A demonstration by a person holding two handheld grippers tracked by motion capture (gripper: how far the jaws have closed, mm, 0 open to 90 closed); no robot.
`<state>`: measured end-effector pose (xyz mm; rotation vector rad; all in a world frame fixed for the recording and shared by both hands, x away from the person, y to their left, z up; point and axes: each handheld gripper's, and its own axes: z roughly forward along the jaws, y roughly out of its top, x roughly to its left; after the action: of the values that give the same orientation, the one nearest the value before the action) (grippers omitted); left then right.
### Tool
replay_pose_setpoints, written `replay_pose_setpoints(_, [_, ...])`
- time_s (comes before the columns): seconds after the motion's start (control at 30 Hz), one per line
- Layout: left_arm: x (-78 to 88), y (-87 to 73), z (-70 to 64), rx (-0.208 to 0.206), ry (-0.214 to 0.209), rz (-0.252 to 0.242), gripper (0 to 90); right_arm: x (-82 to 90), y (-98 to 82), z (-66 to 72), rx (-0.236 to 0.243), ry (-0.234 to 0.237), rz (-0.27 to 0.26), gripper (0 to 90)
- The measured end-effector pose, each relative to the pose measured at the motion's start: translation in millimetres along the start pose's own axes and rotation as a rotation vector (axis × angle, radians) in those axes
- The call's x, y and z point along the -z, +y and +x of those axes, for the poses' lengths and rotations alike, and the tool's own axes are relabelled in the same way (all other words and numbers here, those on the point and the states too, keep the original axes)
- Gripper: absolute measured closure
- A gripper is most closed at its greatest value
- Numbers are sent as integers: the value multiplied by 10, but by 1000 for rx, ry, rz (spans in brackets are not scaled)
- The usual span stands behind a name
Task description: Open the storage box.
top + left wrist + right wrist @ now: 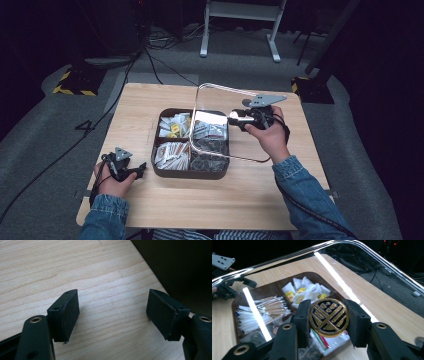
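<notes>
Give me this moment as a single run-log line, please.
right gripper: shut on clear lid's round knob | clear lid: lifted, tilted above brown tray | left gripper: open, above table

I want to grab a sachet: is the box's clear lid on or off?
Off: the right gripper holds the clear lid by its round knob, tilted up above the box.

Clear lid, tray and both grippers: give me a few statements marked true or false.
1. The right gripper is shut on the clear lid by its round gold knob. True.
2. The lid lies flat on the tray. False: it is lifted, tilted above the tray.
3. The left gripper holds a packet. False: its jaws stand open over bare table.
4. The tray has compartments with sachets. True.
</notes>
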<state>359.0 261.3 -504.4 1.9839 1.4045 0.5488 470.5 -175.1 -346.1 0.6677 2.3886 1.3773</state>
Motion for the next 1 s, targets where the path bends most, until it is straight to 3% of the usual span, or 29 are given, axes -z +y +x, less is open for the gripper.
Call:
replay_pose_setpoints(0.23, [1, -1, 0, 0, 0, 1, 269, 200, -98, -179, -13, -31, 3, 588])
replay_pose_setpoints(0.63, [2, -1, 0, 0, 0, 1, 269, 378, -380, -428, -63, -67, 9, 588])
replay_pose_setpoints(1.0, [2, -1, -1, -1, 0, 1, 269, 469, -790, -608, -141, -122, 7, 588])
